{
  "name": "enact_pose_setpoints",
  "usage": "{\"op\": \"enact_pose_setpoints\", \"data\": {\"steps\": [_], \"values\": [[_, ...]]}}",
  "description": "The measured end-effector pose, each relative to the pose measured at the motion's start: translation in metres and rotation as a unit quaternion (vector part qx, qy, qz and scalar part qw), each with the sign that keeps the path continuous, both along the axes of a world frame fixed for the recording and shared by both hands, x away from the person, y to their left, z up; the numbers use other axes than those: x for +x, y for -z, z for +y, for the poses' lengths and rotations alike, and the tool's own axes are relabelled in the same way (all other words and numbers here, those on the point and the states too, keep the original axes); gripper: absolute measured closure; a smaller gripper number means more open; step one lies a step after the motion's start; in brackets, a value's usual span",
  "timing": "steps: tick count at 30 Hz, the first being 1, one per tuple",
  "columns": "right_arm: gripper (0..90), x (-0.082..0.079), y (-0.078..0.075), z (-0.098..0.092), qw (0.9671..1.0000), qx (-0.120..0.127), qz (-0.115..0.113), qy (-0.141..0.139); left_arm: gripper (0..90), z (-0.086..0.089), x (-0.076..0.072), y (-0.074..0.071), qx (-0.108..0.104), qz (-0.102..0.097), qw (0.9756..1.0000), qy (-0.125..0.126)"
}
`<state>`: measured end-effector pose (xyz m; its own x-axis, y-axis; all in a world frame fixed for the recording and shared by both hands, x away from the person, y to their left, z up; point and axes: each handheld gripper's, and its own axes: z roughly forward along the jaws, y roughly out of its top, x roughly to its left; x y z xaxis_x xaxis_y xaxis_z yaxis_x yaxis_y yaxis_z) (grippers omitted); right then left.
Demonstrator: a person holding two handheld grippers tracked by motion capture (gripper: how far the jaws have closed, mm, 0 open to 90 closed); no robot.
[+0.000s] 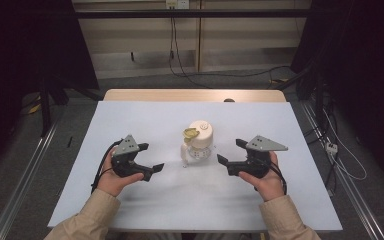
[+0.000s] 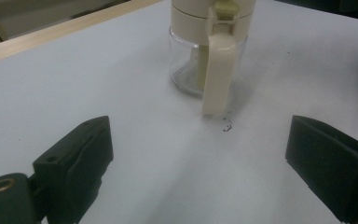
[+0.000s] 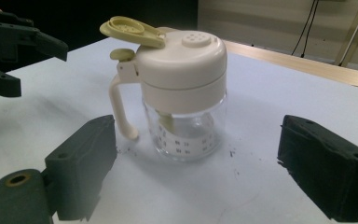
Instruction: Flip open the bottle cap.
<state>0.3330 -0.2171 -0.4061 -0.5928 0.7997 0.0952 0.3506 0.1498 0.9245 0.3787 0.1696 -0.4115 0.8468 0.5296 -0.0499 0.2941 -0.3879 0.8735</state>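
A small jar (image 1: 198, 145) stands upright near the middle of the table (image 1: 130, 120). Its bottom half is clear glass, round and smooth, with a white paper band of tiny marks inside. Its top half is a fat cream plastic cap (image 3: 184, 70) with little holes on the flat top. A yellowish flap (image 3: 130, 30) with its own small holes sticks up from the cap, tipped open. A curved cream handle (image 3: 120, 109) runs down the side to the table, at about 8 o'clock from the jar in the high view. A few dark crumbs (image 2: 227, 125) lie by the handle's foot; what they are is hard to tell.

The table top is a flat, pale blue-white sheet, with a bare wood edge (image 1: 190, 95) at the far side.

The left gripper (image 1: 148, 160) sits at about 8 o'clock from the jar, near it but not touching. Its two black, blocky jaws are spread wide with nothing between them. The right gripper (image 1: 231, 156) sits at about 4 o'clock, also near and apart, jaws wide and holding nothing. Each is held in a hand (image 1: 111, 181) with a tan sleeve (image 1: 87, 220).
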Motion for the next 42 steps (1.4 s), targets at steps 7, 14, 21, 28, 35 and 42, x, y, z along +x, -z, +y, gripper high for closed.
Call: {"op": "enact_pose_setpoints", "data": {"steps": [7, 14, 21, 28, 35, 42], "values": [[11.4, -0.01, 0.006, -0.007, 1.0, -0.005, 0.003, 0.004, 7.3, 0.016, -0.005, 0.0, -0.006, 0.002, 0.9999, -0.009], [11.6, -0.015, 0.012, -0.011, 0.9999, -0.006, 0.01, 0.007, 7.4, 0.031, -0.009, 0.001, -0.009, 0.004, 0.9998, -0.019], [11.7, -0.022, 0.016, -0.017, 0.9998, -0.009, 0.013, 0.011, 7.5, 0.041, -0.015, 0.004, -0.012, 0.008, 0.9996, -0.025], [11.6, -0.03, 0.023, -0.023, 0.9997, -0.005, 0.021, 0.013, 7.5, 0.047, -0.019, 0.008, -0.01, 0.008, 0.9996, -0.025], [11.6, -0.035, 0.027, -0.03, 0.9996, -0.008, 0.022, 0.018, 7.5, 0.053, -0.023, 0.011, -0.009, 0.01, 0.9996, -0.026], [11.7, -0.04, 0.032, -0.035, 0.9993, -0.013, 0.026, 0.022, 7.3, 0.059, -0.026, 0.012, -0.012, 0.01, 0.9995, -0.027]]}}
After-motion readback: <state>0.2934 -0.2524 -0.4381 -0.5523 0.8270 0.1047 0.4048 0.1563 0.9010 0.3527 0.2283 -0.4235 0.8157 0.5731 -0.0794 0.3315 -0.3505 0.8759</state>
